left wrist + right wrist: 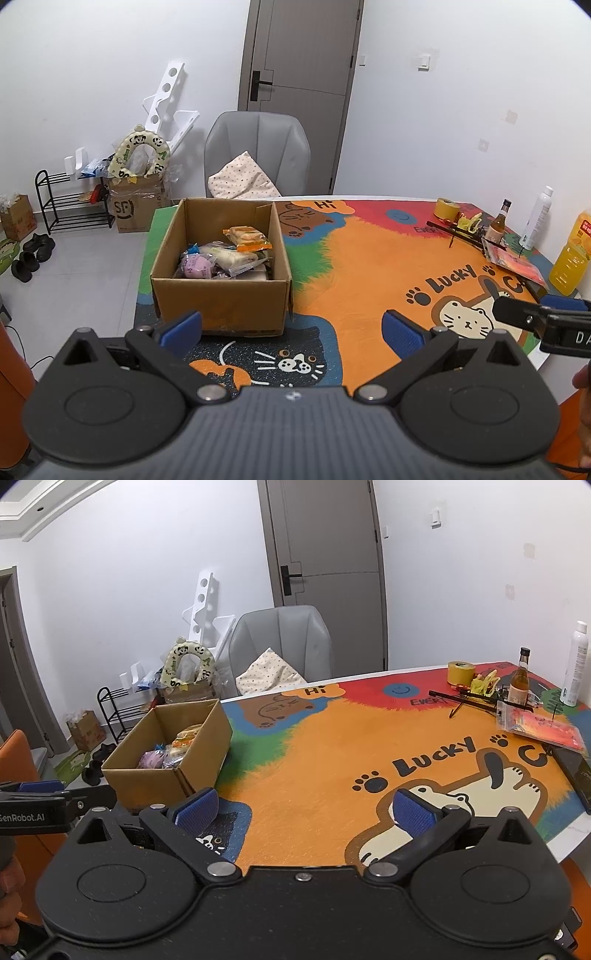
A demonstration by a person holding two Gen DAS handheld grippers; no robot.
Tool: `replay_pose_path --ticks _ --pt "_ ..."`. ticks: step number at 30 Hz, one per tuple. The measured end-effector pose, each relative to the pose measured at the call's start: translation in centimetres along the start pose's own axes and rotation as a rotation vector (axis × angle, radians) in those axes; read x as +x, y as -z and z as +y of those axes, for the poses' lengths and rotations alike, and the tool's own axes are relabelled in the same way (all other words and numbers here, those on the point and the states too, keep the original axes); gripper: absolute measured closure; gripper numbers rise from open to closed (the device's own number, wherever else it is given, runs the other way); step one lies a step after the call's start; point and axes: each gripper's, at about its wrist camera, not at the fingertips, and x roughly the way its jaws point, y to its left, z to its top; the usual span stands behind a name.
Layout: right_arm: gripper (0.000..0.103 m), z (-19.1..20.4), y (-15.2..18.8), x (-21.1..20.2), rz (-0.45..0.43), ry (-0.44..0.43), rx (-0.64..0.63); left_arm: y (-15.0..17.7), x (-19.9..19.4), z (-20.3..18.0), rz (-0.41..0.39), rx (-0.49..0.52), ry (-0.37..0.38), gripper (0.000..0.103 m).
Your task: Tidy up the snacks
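Note:
An open cardboard box [221, 306] stands on the left of the colourful table mat; it also shows in the right wrist view [147, 782]. Inside lie several wrapped snacks: an orange packet [248, 238], a purple one [197, 267] and pale ones [232, 258]. My left gripper [291, 330] is open and empty, just in front of the box. My right gripper [308, 806] is open and empty, over the orange middle of the mat [332, 746], to the right of the box. A red-orange packet in clear wrap [539, 727] lies at the far right of the table.
At the far right stand a yellow tape roll [460, 672], a small amber bottle [520, 681], a white spray can [576, 664], black sticks [465, 699], a dark phone [578, 775] and an orange juice bottle [570, 254]. A grey chair [258, 151] stands behind the table.

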Motion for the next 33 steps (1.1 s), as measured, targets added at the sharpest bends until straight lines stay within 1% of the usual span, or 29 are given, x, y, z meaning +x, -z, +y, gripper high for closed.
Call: replay_pose_path --ticks 12,18,33 --pt "0.0 -0.27 -0.02 -0.01 -0.002 0.001 0.011 0.06 -0.01 0.06 0.001 -0.002 -0.001 0.0" --pt "0.0 -0.18 0.09 0.19 0.015 -0.017 0.011 0.12 -0.13 -0.05 0.004 0.005 0.003 0.0" --pt "0.0 -0.22 0.03 0.14 0.01 -0.009 0.011 0.06 -0.09 -0.25 0.006 0.008 0.005 0.0"
